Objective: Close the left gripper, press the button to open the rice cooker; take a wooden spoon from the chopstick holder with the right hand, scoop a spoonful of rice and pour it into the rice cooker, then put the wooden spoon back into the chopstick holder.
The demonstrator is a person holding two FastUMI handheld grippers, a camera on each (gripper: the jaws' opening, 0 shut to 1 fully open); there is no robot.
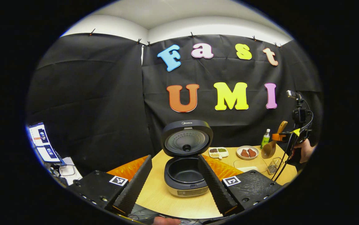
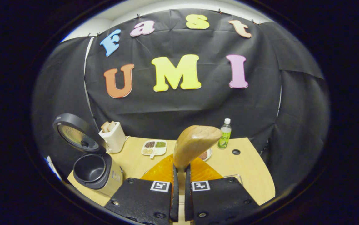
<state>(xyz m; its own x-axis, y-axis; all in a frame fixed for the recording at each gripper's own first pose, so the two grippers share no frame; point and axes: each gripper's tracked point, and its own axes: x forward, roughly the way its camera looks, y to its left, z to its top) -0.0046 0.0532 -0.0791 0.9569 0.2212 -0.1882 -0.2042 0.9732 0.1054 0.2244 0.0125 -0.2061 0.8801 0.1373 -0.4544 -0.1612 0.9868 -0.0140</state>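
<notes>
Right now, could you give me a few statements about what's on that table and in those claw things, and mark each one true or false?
1. The rice cooker has its lid up. True.
2. The right gripper is shut on the wooden spoon. True.
3. The left gripper is shut on the cooker's lid. False: its fingers are spread wide and hold nothing.
4. The cooker's inner pot is full of rice. False: the pot looks dark and empty.
5. A green bottle stands at the far edge of the table. True.
6. The divided dish is stacked on the cooker. False: it sits on the table, apart from it.
</notes>
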